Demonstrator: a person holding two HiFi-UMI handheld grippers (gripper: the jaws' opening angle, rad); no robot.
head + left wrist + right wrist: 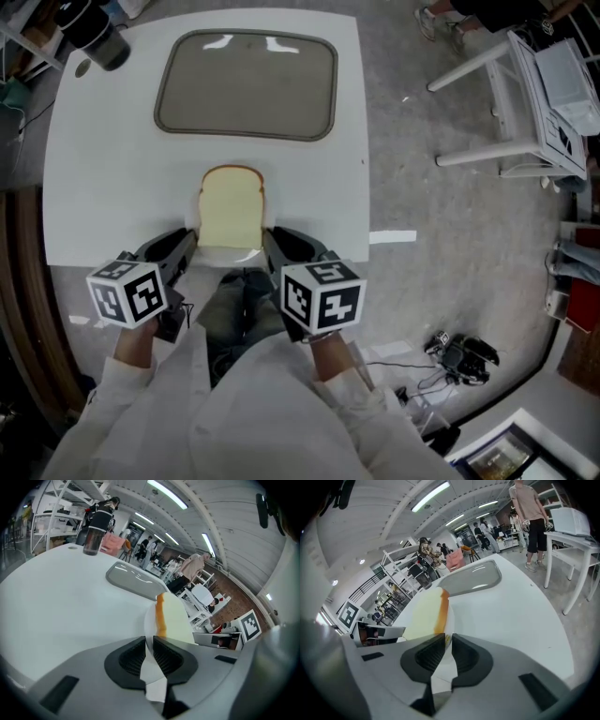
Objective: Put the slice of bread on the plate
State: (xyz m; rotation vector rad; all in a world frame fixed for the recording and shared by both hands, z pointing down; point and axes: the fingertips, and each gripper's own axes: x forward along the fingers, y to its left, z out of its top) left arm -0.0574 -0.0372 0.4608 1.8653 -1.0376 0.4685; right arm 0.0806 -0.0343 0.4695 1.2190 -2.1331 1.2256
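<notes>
The left gripper (149, 641) is clamped on the thin white rim of the plate (149, 620), and the right gripper (446, 641) pinches the opposite rim in the same way, so the plate hangs between two narrow bites. The slice of bread (232, 208) lies flat on that plate, crust edges toward each gripper, so the placing itself looks done. I cannot tell whether the plate rests on the table or is lifted just off it. The risk is in the grip. Each bite is shallow on a smooth rim, and if one hand rises or twists more than the other, the plate could tilt and the loose slice slide off. A rim could also slip out of the pads. The plate sits close to the near edge of the white table (103, 169), so a slip toward the person would likely drop it onto the lap or the floor. Farther up the table lies an empty grey tray (246, 84), and a dark tumbler (98, 37) stands at the far left corner. Around it is a grey floor with cables (459, 356), a white frame stand (525, 103), and people among shelving in the distance.
</notes>
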